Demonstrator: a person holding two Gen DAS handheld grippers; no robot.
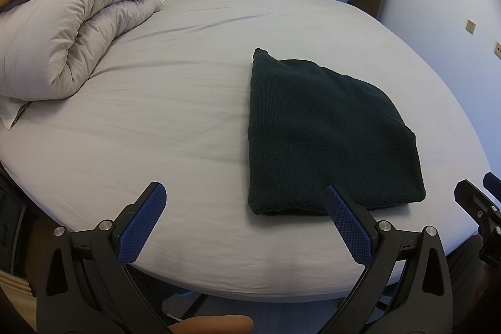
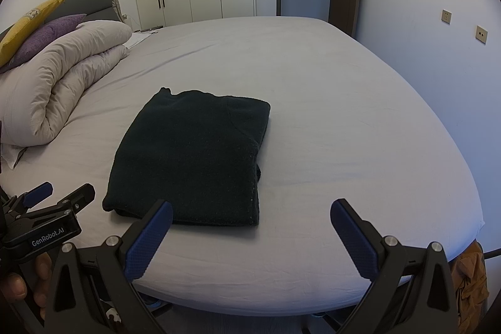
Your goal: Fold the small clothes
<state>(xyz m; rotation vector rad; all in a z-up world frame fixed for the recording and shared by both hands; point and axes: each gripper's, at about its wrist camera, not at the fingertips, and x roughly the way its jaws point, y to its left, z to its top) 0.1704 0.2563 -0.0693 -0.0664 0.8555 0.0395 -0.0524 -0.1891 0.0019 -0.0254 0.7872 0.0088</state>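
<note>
A grey-sheeted bed (image 2: pixel 344 102) carries a folded dark sweater (image 2: pixel 191 155) and a rolled duvet (image 2: pixel 59 83).

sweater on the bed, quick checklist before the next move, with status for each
1. Sweater folded into a compact rectangle: ok.
2. Sweater fully on the bed, not over the edge: ok.
3. Left gripper open and holding nothing: ok.
4. Right gripper open and holding nothing: ok.
5. Both grippers apart from the sweater: ok, each sits at the near bed edge, short of the cloth.
6. Layers underneath lying even: cannot tell, though a bit of cloth pokes out on the right edge.
</note>
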